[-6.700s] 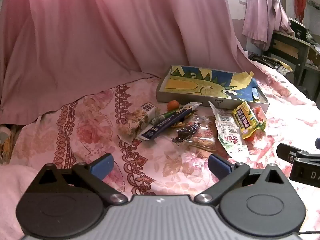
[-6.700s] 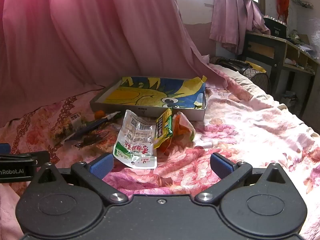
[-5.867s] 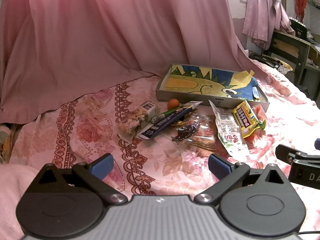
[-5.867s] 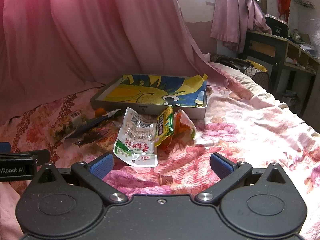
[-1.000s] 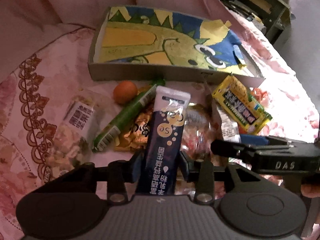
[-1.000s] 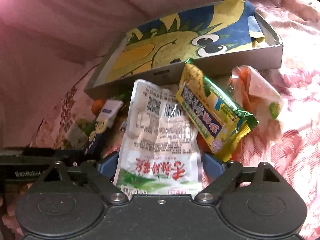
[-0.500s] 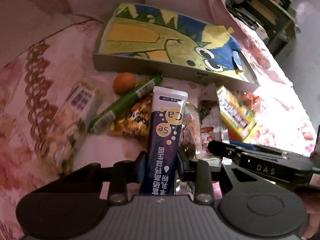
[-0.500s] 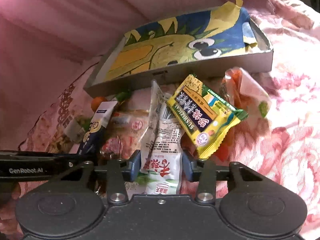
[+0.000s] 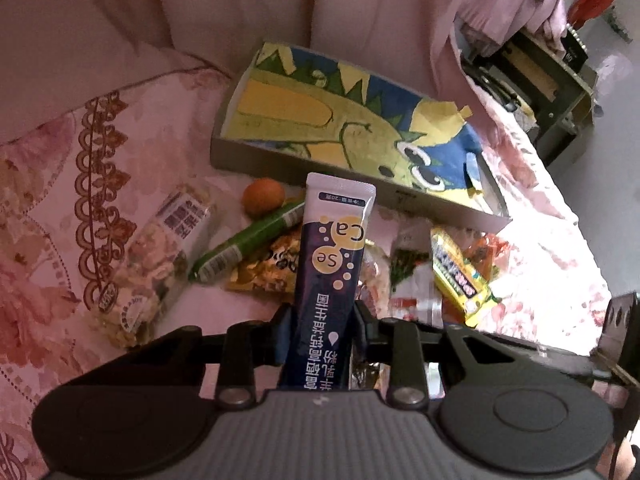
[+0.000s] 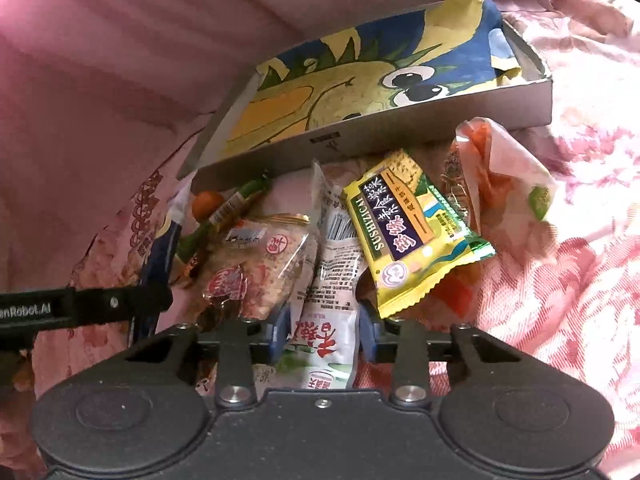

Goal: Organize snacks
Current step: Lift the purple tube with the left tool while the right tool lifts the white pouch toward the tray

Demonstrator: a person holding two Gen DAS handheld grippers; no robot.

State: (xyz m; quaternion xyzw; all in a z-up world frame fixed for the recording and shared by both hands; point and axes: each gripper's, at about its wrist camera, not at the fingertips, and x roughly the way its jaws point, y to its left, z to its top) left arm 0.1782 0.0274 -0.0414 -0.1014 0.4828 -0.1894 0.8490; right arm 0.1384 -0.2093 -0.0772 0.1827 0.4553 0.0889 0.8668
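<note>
You had both grippers pitched steeply down over the snack pile in front of the shallow box (image 9: pixel 304 168), your left gripper (image 9: pixel 320 330) clamped on the dark blue stick pack (image 9: pixel 332 272) (its top raised toward the box), your right gripper (image 10: pixel 322 334), jaws just closing, pinching the white pouch (image 10: pixel 326 332).

Landmark: shallow cardboard tray (image 9: pixel 256 164) on the bedspread (image 9: pixel 52 200), curtain (image 9: pixel 200 12) behind it. Before its front wall, left to right: nut bag (image 9: pixel 152 264), small round fruit (image 9: pixel 263 196), sausage stick (image 9: pixel 248 246), upright stick sachet (image 9: pixel 330 280), SUSHIZICAI packet (image 10: pixel 404 232), crumpled wrapper (image 10: pixel 500 168). Desk (image 9: pixel 560 92) to the tray's right.
</note>
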